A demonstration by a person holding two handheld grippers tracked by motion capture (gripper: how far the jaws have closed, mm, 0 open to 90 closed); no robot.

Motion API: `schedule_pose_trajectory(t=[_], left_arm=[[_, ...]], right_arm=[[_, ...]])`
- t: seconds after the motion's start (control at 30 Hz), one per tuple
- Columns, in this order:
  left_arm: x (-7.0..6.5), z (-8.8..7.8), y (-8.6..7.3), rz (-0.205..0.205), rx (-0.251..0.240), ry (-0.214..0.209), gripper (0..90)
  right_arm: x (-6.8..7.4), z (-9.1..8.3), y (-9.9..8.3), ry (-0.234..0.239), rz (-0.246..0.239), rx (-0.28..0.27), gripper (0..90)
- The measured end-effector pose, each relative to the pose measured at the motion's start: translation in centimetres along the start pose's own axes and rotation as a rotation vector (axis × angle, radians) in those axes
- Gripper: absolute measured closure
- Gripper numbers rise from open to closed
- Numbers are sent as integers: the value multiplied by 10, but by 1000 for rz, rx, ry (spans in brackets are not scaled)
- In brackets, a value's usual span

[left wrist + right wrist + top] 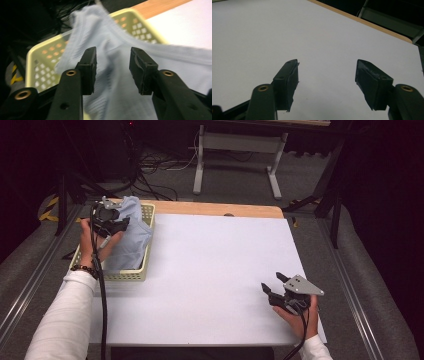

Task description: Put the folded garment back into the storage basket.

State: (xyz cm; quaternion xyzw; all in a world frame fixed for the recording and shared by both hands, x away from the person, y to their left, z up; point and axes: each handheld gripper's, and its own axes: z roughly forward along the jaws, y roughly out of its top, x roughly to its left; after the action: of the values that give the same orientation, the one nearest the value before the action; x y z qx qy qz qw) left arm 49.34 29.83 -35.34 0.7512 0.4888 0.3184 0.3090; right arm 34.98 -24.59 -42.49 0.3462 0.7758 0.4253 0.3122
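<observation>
Looking down on the table, we see the left gripper [121,223] poised over a pale blue garment [131,237] heaped in a yellow perforated basket [148,220] at the table's left edge. Its jaws stand apart, cloth behind and between them, the pads [90,67] not pressing it. We find the right gripper [272,287] low over the bare white table cover [215,270] near the front right corner, jaws spread around nothing.

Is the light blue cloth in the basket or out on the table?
In: the cloth lies bunched inside the yellow basket, rising above its rim.
</observation>
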Motion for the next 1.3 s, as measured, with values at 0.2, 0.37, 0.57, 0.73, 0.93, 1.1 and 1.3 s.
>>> schedule_pose_trajectory(t=[0.2, 0.37, 0.57, 0.73, 0.93, 1.1, 1.3], left_arm=[[-15, 9, 3, 51, 24, -43, 664], [-15, 19, 1, 46, 54, -37, 713], [-12, 31, -4, 51, 101, -29, 739], [-9, 42, -13, 64, 162, -23, 790], [-5, 49, -20, 55, 191, -39, 842], [-8, 54, -20, 71, 227, -38, 875], [-8, 57, -22, 74, 254, -55, 884]], right_arm=[[3, 2, -2, 11, -4, 16, 360], [3, 4, -3, 17, -11, 19, 360], [3, 6, -4, 19, -18, 22, 360], [3, 7, -6, 23, -20, 27, 360], [3, 8, -5, 28, -26, 27, 360], [2, 8, -6, 29, -22, 25, 358], [3, 8, -6, 33, -27, 28, 356]])
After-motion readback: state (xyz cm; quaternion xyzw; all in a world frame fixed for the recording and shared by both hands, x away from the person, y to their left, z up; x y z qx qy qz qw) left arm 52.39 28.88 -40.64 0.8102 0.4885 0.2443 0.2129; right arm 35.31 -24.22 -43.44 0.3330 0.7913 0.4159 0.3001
